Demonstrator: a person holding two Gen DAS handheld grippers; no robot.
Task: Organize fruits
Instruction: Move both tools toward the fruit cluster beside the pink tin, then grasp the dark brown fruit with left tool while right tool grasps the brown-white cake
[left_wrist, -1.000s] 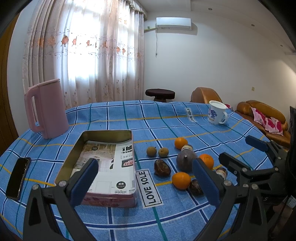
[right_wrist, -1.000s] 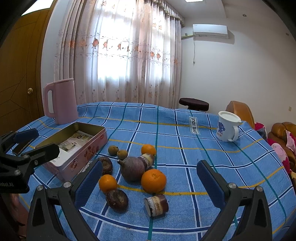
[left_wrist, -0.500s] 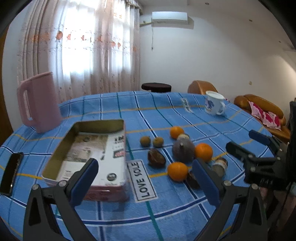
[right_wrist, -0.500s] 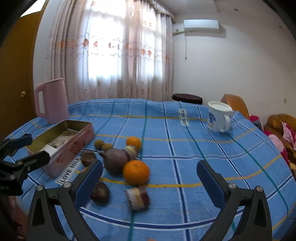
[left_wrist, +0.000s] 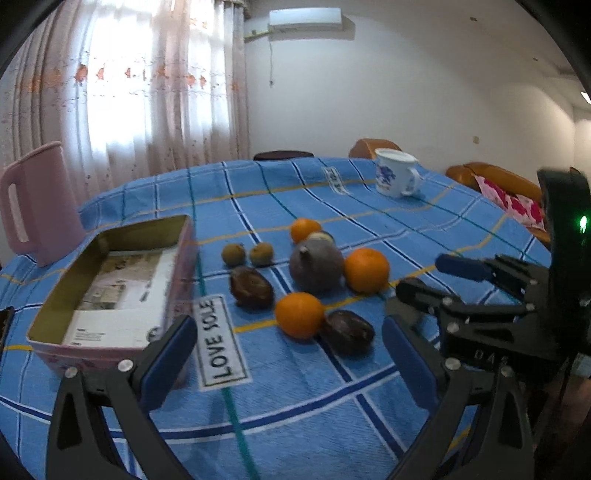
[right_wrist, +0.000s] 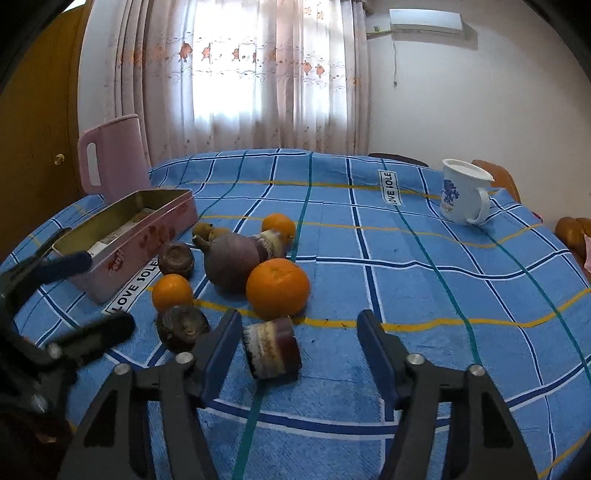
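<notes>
A cluster of fruit lies on the blue checked tablecloth (left_wrist: 369, 229): three oranges, one nearest me (left_wrist: 299, 314) (right_wrist: 172, 291), a big one (right_wrist: 277, 288) (left_wrist: 366, 270), a dull purple round fruit (left_wrist: 316, 265) (right_wrist: 232, 263), dark brown fruits (left_wrist: 252, 287) (right_wrist: 181, 327) and two small brownish ones (left_wrist: 233, 254). A cut striped piece (right_wrist: 271, 348) lies between my right gripper's open fingers. An open pink tin (left_wrist: 110, 288) (right_wrist: 129, 232) stands left of the fruit. My left gripper (left_wrist: 288, 363) is open and empty, in front of the fruit. My right gripper (right_wrist: 300, 349) is open.
A pink jug (left_wrist: 37, 206) (right_wrist: 112, 162) stands behind the tin. A white mug with blue print (left_wrist: 395, 177) (right_wrist: 463, 192) stands far right. The right gripper shows in the left wrist view (left_wrist: 443, 280). A second cut piece (right_wrist: 271, 242) lies behind the purple fruit. A sofa (left_wrist: 498, 184) is beyond the table.
Both grippers have moved forward and lower toward the fruit. The right gripper's fingers have narrowed and now flank the cut striped piece.
</notes>
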